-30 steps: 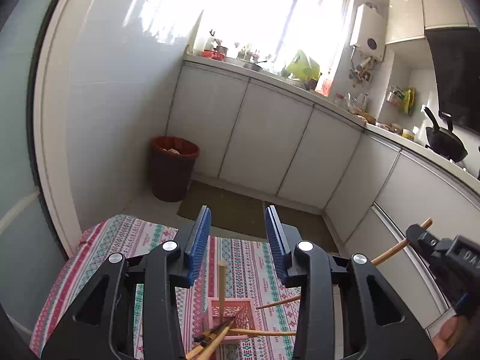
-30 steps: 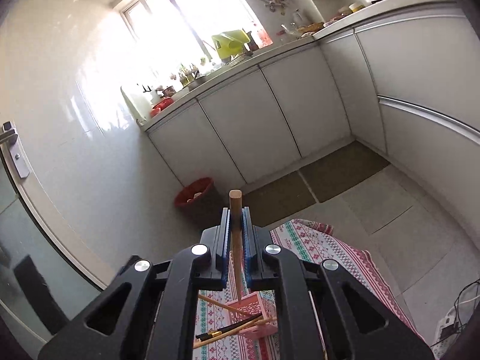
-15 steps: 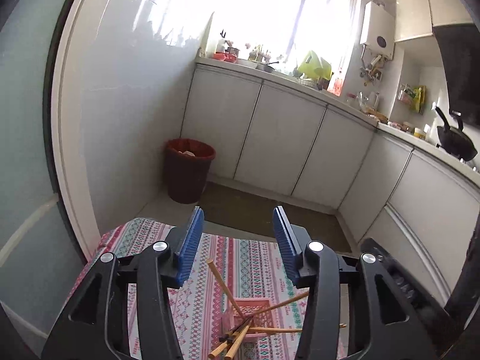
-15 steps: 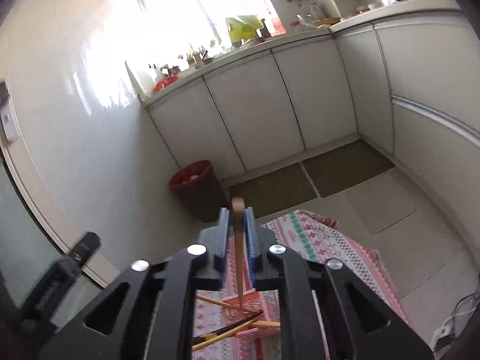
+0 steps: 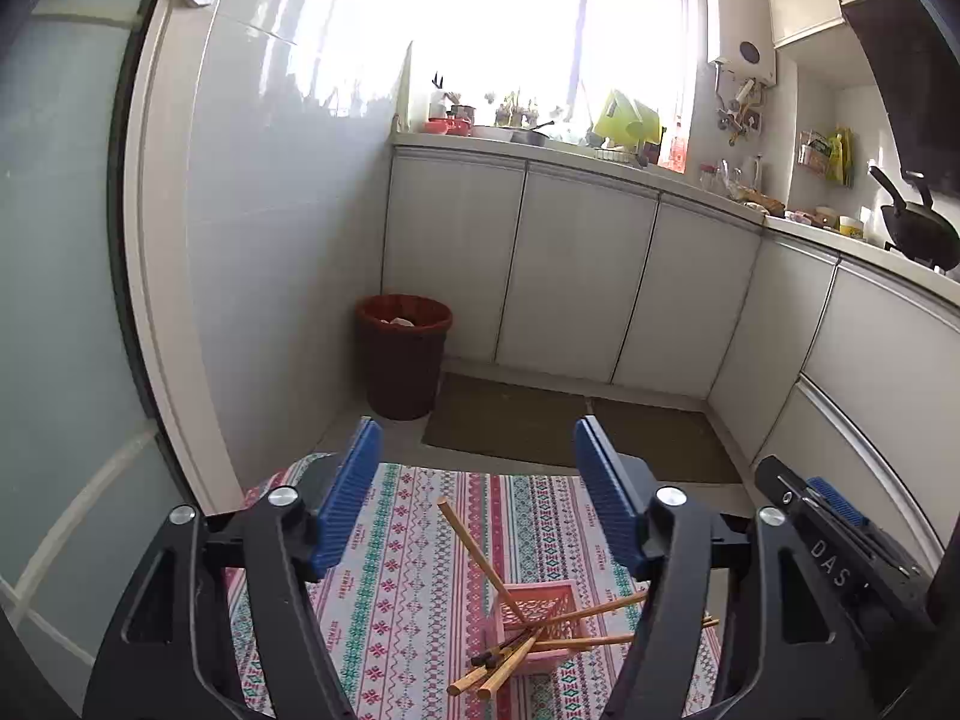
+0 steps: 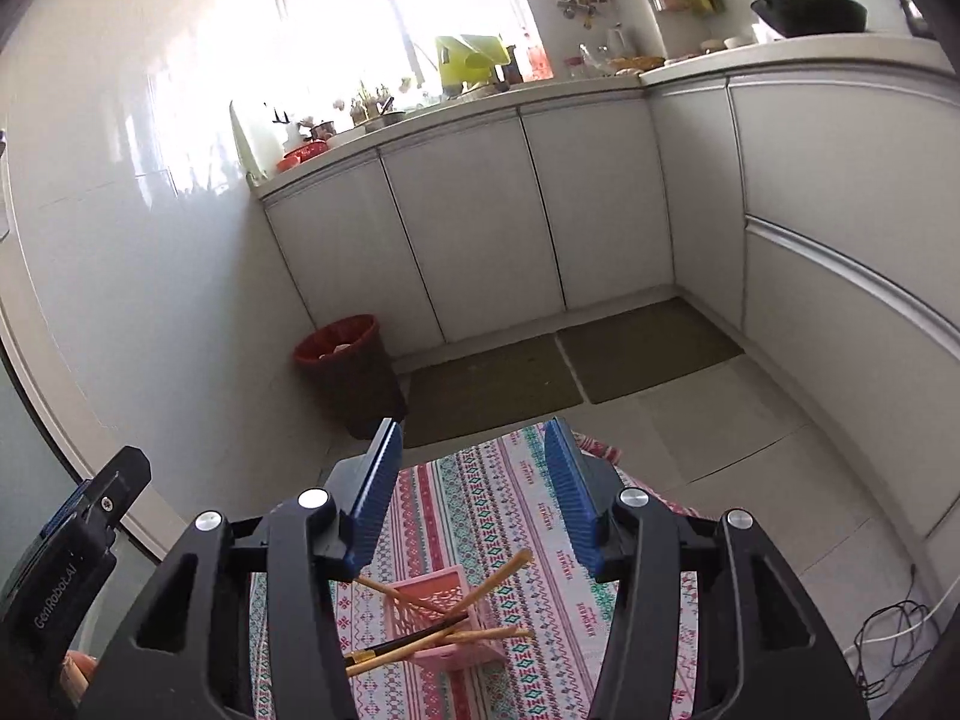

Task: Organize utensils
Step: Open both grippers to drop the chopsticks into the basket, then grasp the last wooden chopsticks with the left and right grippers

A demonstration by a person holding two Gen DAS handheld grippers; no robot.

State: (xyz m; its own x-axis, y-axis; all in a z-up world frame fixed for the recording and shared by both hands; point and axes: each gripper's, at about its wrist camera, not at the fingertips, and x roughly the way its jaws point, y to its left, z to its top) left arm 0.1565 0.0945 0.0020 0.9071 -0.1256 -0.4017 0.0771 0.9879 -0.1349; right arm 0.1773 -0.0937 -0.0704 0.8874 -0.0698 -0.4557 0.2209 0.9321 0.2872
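One container: a pink slatted basket (image 5: 534, 612) on the patterned tablecloth (image 5: 408, 570), holding wooden chopsticks (image 5: 480, 558) and a dark pair, all crossed and leaning out at different angles.
Bin: a dark waste bin (image 5: 403, 354) with a red liner stands on the floor by the white wall, something pale inside.
Left gripper (image 5: 477, 498): jaws have just been opening and stand spread, nothing between the blue pads (image 5: 351, 498); the basket lies below and ahead of them, apart.
Right gripper (image 6: 474, 489): jaws have just been opening, now spread and bare; the basket (image 6: 438, 618) sits below the gap, one chopstick (image 6: 495, 579) leaning up toward the right finger without touching.
Surroundings: white cabinets (image 6: 480, 222), two floor mats (image 6: 564, 366), a wok (image 5: 921, 234) on the counter.
Obstruction: each gripper's black body edges into the other's view.
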